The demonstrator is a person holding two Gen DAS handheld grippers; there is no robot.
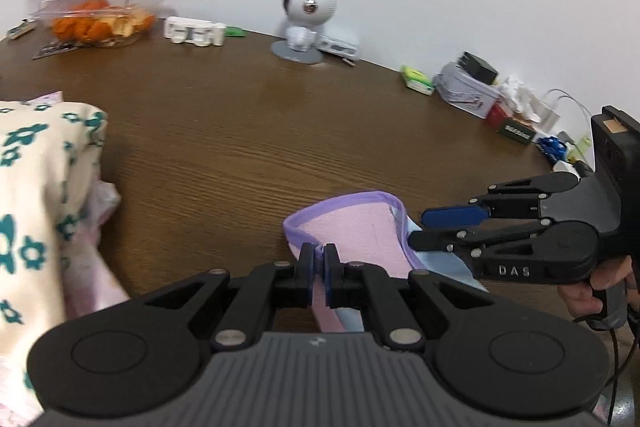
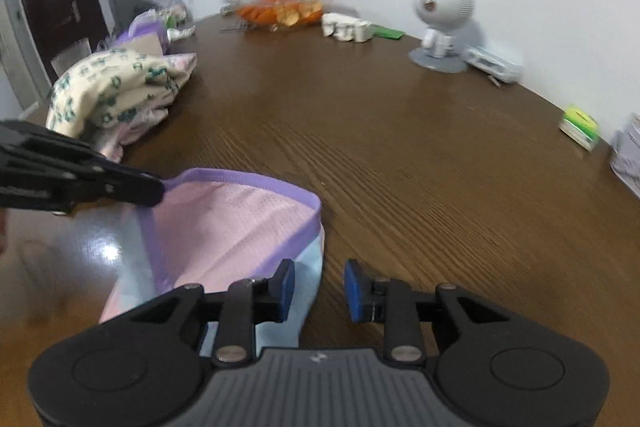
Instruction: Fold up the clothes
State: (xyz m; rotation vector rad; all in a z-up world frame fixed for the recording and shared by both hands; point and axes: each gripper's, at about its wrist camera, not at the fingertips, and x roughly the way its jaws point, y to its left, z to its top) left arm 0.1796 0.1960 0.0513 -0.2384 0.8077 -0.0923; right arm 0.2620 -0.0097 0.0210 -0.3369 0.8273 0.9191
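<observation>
The pink garment [image 1: 352, 227], trimmed in purple with a pale blue layer beneath, lies at the near edge of the brown wooden table [image 1: 248, 131], and everything else is placed here against it. The left gripper [image 1: 319, 267] has its jaws clamped tight on the garment's purple hem, the cloth pinched between the blue pads; the part of the garment hanging below the table edge is hidden behind the gripper's body. Just to the right of the garment, the right gripper [image 2: 320, 285] has its jaws parted, with no cloth pressed between them: the left pad sits over the pale blue fabric, the right pad over bare wood. In the left wrist view its fingertips reach the garment's right edge, though whether they touch it is unclear. A hand [image 1: 596, 287] grips that tool's handle, cut off by the frame. Left of the garment, well apart, sits a heap of cream clothing with green flowers [image 2: 116, 87], its lower layers buried and blurred. Beyond the garment, near the wall, stand a white round-headed figure [image 1: 306, 15] and a clear container of orange food [image 1: 100, 15], blurred in the right wrist view. Far right of it, a clutter of boxes and cables [image 1: 500, 99] is too small to identify.
</observation>
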